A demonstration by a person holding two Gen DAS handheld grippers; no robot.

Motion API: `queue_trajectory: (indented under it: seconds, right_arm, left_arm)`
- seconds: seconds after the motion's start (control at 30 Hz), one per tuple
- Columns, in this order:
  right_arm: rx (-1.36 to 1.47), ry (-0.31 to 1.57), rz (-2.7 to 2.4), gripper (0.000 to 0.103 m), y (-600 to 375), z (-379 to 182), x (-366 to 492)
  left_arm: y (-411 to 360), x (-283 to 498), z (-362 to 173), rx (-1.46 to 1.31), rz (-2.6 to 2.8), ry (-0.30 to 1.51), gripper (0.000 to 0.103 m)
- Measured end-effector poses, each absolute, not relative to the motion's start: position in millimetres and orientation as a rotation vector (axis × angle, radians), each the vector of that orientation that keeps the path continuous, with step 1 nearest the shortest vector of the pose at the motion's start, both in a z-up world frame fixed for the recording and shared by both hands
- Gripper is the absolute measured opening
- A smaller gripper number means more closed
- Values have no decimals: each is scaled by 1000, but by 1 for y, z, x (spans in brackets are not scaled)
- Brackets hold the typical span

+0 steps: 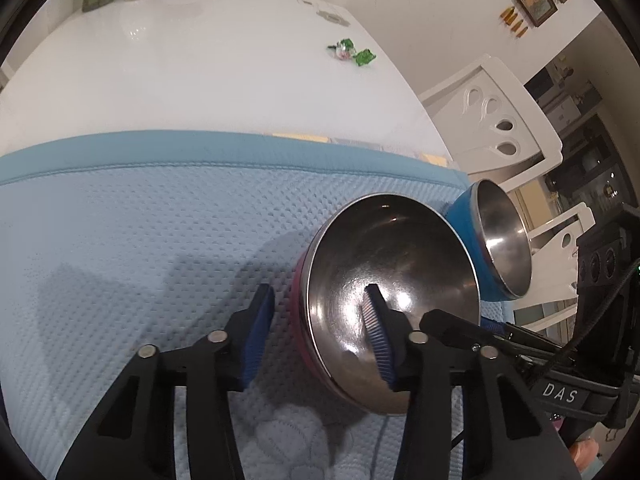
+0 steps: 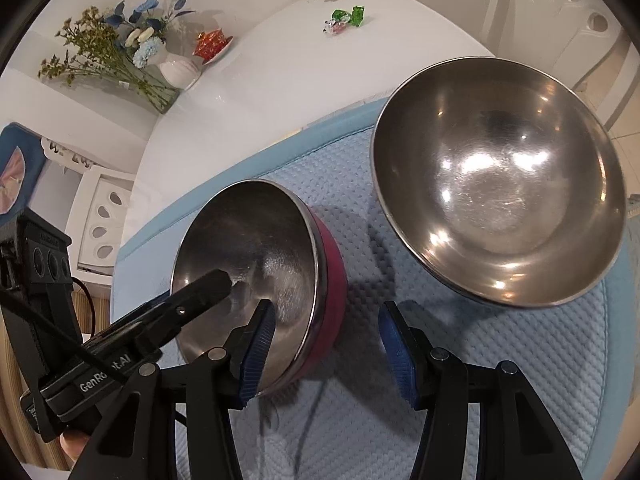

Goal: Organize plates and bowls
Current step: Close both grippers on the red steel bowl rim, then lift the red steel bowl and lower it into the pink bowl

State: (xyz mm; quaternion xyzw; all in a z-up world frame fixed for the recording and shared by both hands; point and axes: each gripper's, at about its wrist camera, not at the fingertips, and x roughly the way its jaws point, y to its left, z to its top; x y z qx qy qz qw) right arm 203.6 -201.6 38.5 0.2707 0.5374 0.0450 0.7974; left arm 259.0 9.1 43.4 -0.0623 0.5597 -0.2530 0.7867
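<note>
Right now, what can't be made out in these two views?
Left wrist view: whether the left gripper's pads touch the pink bowl's wall; the rim hides the contact.
Left wrist view: the blue bowl's base, hidden behind the pink bowl.
Right wrist view: the big bowl's outside; only its steel inside faces the camera.
Both views: the green wrappers, too small to identify.

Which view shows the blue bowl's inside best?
The right wrist view: the blue bowl faces the camera, with its whole steel inside and rim visible. The left wrist view shows it small at the edge, side-on, with the inside only partly seen.
</note>
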Motion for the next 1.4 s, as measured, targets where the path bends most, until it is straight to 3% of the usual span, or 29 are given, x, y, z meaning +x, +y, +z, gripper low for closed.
queue_trajectory:
  seconds: [0.13,0.3,0.4,0.9,1.2,1.4]
  right_arm:
    - [565,1165,93,42,-197,36,207]
    - [572,1169,83,34,-194,31,206]
    - [544,1175,81,26,-189,30,208]
    - [516,1086,81,25,-177,103,164]
    - [572,1070,123,25,-160,147,98]
    - [591,1056,145,25,-146,167,56]
  left_arm:
    - [7,259,37,-132,-546,1218,26]
    - [5,257,32,-114,-539,1225,26]
    - [5,257,32,-97,-537,1215,17]
    - [19,216,109,-82,-570,1079,16]
    - [32,143,174,12,-588,939,16]
    - [43,101,190,24,-589,916,16]
